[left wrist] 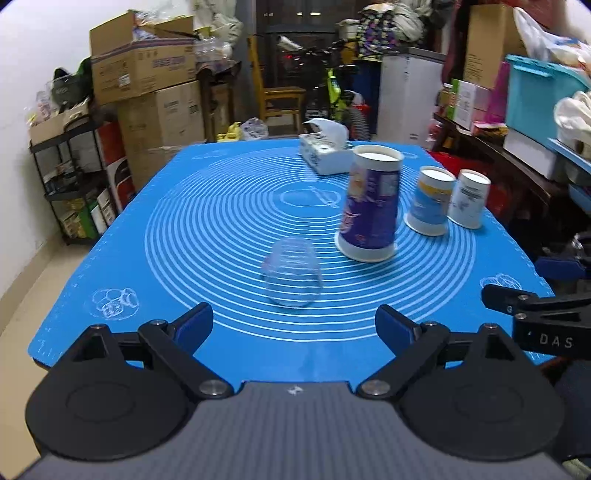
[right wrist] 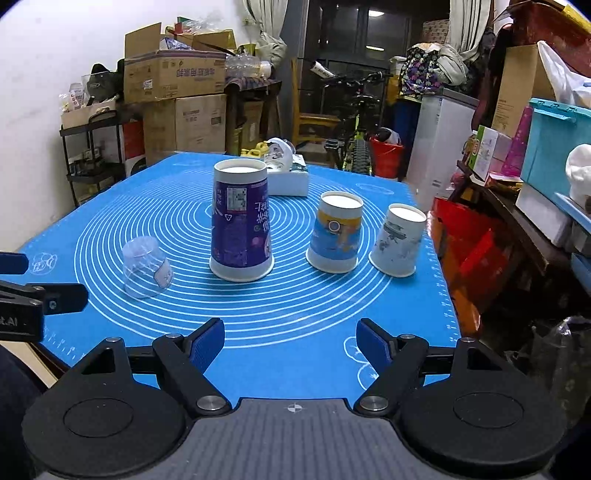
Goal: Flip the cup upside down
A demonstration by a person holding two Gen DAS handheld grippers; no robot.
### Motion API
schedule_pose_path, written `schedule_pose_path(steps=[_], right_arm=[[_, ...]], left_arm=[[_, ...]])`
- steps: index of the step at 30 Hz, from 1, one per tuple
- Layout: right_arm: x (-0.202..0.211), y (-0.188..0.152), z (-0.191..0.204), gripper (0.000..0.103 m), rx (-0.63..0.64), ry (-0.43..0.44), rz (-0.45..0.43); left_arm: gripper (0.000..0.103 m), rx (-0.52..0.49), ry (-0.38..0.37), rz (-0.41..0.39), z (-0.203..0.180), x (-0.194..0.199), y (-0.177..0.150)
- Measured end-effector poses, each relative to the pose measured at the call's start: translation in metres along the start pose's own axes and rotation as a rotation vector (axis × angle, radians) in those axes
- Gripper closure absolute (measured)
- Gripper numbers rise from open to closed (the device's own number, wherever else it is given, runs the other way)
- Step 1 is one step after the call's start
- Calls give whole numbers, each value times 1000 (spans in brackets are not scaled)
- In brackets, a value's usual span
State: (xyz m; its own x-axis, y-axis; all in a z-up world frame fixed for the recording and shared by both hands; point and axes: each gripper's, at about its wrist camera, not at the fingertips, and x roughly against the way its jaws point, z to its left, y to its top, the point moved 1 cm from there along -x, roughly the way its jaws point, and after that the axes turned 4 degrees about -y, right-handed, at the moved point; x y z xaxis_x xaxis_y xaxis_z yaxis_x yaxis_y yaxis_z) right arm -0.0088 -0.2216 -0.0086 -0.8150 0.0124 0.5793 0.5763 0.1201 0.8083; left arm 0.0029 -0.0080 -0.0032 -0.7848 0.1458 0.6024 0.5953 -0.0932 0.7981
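- The left tongs (left wrist: 293,325) and right tongs (right wrist: 290,341) both gape wide and empty.
- The small clear plastic cup (left wrist: 292,272) stands inverted at the left tongs' twelve o'clock on the blue-matted surface (left wrist: 229,229).
- Judged risk: the thin plastic could crumple or skid, nudging the tall purple paper cup (left wrist: 369,206) at one o'clock.

Even, fairly bright indoor light falls from above, and a ceiling lamp (right wrist: 375,13) reflects in the dark window at 12 o'clock in the right wrist view. Shadows under the cups are faint and short on the blue mat (right wrist: 295,295), which carries a soft sheen but no hard glare. The left wrist view is smeared by motion blur, most on the clear cup (left wrist: 292,272), and both fisheye frames bow strongly and darken at the corners.
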Motion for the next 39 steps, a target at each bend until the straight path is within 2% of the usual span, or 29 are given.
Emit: schedule_pose_path(steps=[10,39], right_arm=[[4,-6,4,21,6,19,16],[-3,-9,8,21,13,21,46]], left_arm=[[9,-37,-7,14,-11,1,-5],[9,-33,3,20,-11,-1,-5]])
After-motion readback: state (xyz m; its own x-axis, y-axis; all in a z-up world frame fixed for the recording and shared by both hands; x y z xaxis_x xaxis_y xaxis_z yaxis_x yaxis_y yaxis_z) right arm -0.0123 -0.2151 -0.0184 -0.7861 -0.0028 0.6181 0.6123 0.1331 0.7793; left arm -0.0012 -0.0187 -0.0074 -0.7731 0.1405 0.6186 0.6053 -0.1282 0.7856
